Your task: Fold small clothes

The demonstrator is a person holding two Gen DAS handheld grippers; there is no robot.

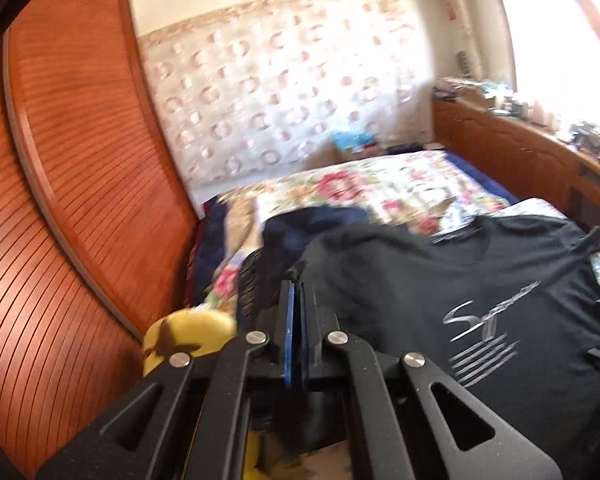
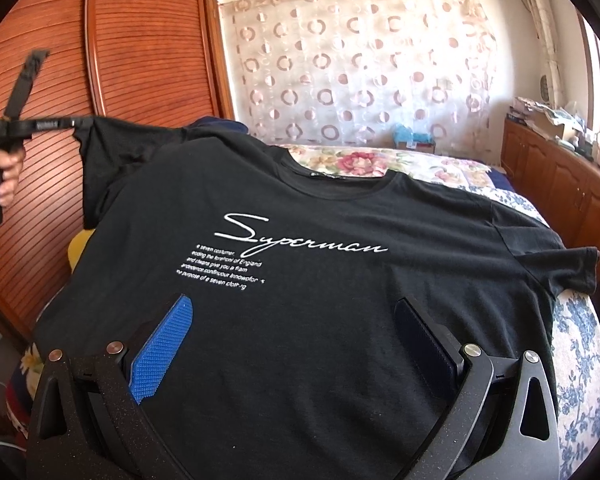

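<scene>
A black T-shirt point(image 2: 340, 288) with white "Superman" script lies spread face up on the bed, collar toward the far end. My right gripper point(image 2: 296, 308) is open, its blue pads wide apart just above the shirt's lower front. My left gripper point(image 1: 296, 284) is shut on the shirt's left sleeve point(image 1: 340, 256) and holds it lifted. In the right wrist view the left gripper point(image 2: 74, 123) shows at the far left, pinching the sleeve's end point(image 2: 100, 140) up off the bed. The shirt's right sleeve point(image 2: 552, 256) lies flat.
A floral bedspread point(image 2: 400, 164) covers the bed. A wooden slatted wardrobe point(image 2: 120, 48) stands close on the left. A wooden cabinet point(image 2: 560, 176) with clutter runs along the right. A patterned curtain point(image 2: 360, 68) hangs behind. Something yellow point(image 1: 188, 332) lies at the bed's left edge.
</scene>
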